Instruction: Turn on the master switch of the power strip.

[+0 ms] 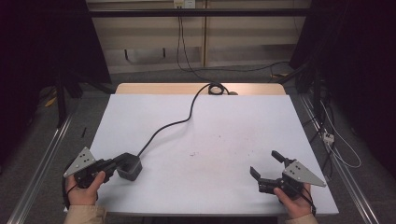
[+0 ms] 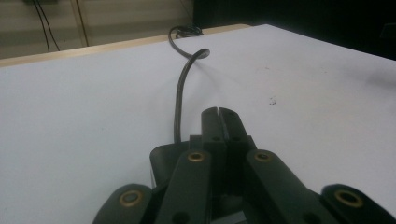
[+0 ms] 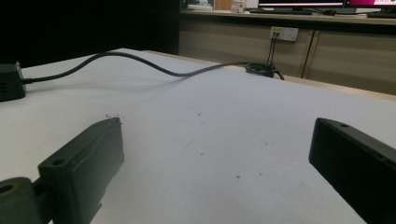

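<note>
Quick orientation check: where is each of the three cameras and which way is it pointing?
High view: above the near edge, looking forward and down on the white table; both hands, left claw, right claw.
Left gripper view: on the left claw, jaws together over a black box, facing the far edge.
Right gripper view: low on the right claw, jaws apart.
Shared: the black cable.

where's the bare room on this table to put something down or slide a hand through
Widest free patch: the white tabletop between the black cable and the right gripper, back to the far edge. A narrower bare strip lies left of the cable. It is crowded only at the near left, where the left gripper meets the black box.
</note>
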A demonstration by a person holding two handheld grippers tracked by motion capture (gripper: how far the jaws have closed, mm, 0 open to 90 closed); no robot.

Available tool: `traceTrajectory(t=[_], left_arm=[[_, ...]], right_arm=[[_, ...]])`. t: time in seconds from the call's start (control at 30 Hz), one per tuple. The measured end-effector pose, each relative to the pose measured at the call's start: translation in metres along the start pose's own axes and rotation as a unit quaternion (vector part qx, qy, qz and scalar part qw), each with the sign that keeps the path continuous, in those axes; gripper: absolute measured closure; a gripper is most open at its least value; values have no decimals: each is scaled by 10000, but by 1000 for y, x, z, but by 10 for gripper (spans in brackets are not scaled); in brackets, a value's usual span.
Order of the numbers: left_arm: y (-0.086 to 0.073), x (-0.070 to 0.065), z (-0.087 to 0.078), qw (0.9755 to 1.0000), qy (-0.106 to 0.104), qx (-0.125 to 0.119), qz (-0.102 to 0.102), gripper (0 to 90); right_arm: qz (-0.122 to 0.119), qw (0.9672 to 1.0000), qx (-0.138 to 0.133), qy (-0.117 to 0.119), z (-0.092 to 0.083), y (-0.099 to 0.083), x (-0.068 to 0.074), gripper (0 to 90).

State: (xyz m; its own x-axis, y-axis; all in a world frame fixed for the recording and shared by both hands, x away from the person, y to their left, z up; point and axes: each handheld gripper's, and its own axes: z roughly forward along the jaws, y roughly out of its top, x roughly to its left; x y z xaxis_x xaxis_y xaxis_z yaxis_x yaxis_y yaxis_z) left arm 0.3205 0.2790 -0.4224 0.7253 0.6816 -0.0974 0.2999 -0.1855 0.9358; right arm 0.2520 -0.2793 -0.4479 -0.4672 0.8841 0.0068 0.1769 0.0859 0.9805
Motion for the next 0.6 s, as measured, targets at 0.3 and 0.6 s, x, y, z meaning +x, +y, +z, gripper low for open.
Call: traceTrajectory(t=[0.3, 0.6], left_arm=[[-5, 6, -2, 9999, -1, 49, -109, 900], [-5, 4, -2, 9999, -16, 119, -55, 900]], right_arm=[[-7, 10000, -1, 4, 0, 0, 0, 32], [-4, 10000, -5, 6, 0, 0, 0, 32]])
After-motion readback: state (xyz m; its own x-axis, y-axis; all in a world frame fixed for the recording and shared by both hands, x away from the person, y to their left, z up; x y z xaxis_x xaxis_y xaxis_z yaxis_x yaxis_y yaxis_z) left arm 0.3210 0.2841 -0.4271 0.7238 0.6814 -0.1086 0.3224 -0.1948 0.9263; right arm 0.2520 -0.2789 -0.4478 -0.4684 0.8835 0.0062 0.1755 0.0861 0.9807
